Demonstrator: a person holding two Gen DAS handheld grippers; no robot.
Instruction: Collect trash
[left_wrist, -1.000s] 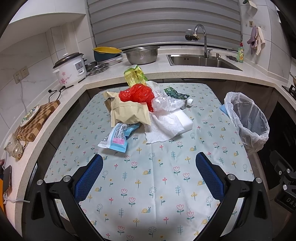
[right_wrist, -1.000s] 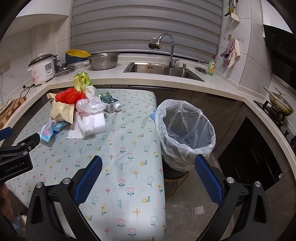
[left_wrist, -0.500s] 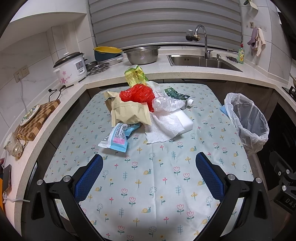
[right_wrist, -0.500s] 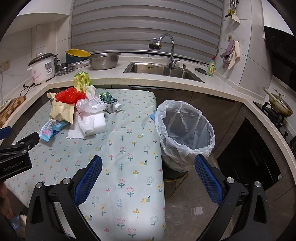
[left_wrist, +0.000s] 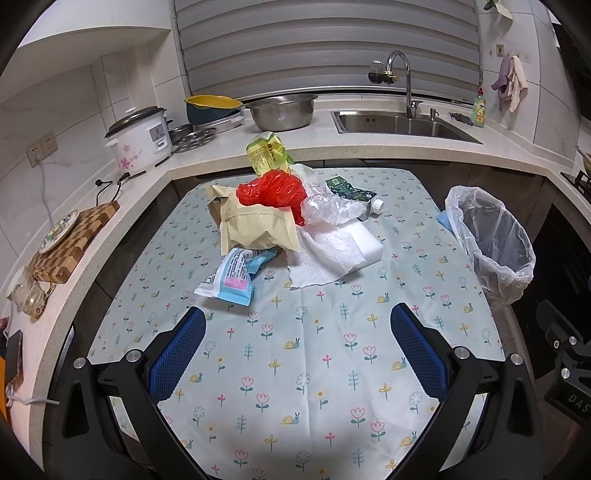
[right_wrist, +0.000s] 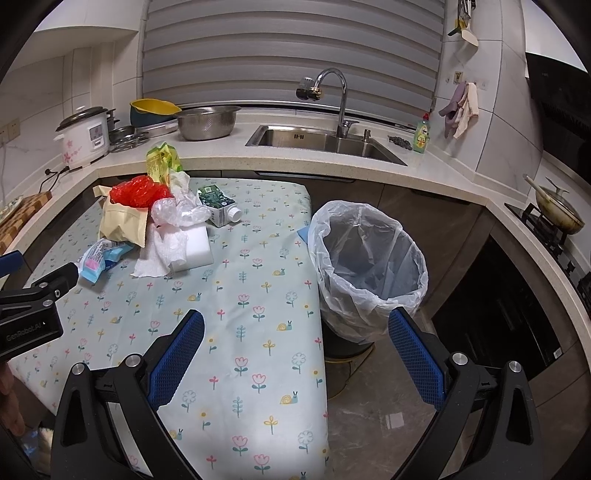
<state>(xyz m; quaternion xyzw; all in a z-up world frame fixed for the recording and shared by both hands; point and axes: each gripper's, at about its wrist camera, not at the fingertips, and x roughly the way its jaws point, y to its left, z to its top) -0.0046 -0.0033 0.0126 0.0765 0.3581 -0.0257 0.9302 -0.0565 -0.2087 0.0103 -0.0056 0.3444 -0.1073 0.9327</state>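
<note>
Each gripper, left gripper (left_wrist: 298, 349) and right gripper (right_wrist: 296, 350), is built of black angular arms fastened with silver screws, and its two fingers are faced with blue cross-hatched pads (left_wrist: 176, 352). White lettering "GenRobot.AI" is printed on the left gripper's black housing (right_wrist: 26, 326).

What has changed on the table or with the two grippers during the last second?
Almost nothing. The left gripper and the right gripper stay open and empty, with at most a tiny drift of view. The trash pile lies untouched on the table, and the bin is as before.
</note>
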